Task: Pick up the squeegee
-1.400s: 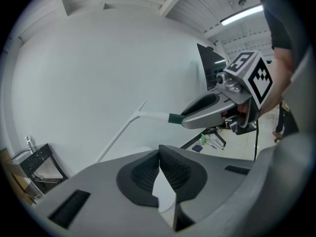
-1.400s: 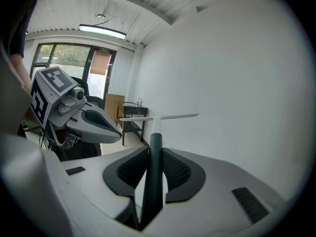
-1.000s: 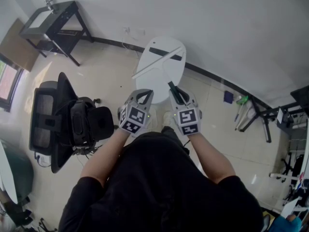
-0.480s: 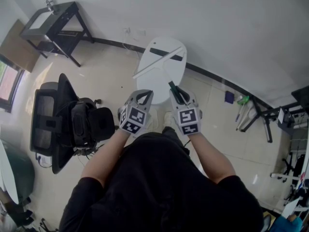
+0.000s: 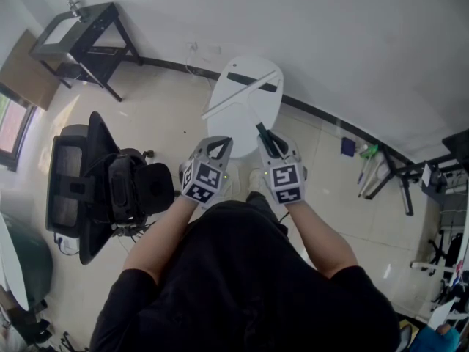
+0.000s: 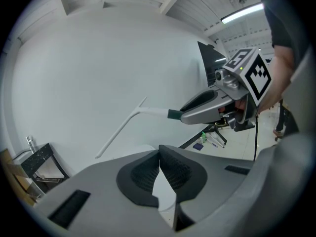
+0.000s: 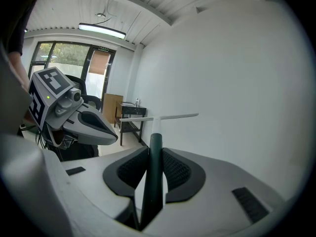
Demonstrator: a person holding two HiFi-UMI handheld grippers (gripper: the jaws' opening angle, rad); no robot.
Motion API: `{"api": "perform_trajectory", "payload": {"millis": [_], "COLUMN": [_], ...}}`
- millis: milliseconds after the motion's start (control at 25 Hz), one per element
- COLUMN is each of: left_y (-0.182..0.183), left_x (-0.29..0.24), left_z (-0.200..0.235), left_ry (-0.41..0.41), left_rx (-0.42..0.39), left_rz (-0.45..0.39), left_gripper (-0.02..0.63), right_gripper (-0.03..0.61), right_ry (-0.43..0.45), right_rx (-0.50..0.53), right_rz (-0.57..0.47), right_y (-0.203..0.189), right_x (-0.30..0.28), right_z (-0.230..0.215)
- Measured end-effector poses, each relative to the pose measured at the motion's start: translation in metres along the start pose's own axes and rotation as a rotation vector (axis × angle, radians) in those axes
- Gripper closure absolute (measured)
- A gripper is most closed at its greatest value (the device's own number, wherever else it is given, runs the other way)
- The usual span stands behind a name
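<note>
I am clamping my right claw (image 5: 265, 136) on the squeegee (image 7: 156, 162) by its dark handle above the table (image 5: 227, 134); my left claw (image 5: 218, 144) is hovering near the table, closed on nothing.

The squeegee (image 5: 238, 94) is a slim white T, a long thin blade bar across a white shaft that ends in a dark green handle. The right tongs (image 5: 267, 139) pinch that handle, so it hangs lifted over the white oval bench (image 5: 227, 134), blade end farthest from the tongs.
</note>
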State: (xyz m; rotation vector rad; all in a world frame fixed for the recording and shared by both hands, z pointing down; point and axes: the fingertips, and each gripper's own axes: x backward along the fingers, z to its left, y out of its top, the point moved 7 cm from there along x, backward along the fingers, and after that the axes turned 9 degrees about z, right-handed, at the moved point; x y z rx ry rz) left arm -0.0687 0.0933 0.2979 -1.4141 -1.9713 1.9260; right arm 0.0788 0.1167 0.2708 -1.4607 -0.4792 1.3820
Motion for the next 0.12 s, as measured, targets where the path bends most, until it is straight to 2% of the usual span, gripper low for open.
{"api": "perform_trajectory", "payload": {"millis": [120], "left_y": [0.0007], "left_x": [0.0005], "left_z": [0.0003], "left_ry": [0.002], "left_rx": [-0.001], "left_rz": [-0.002], "left_gripper": [0.621], "right_gripper": [0.482], "right_ry": [0.0], "right_rx": [-0.001], "right_rz": [-0.001], "right_y": [0.0008], "right_x": [0.0002], "right_z": [0.0]}}
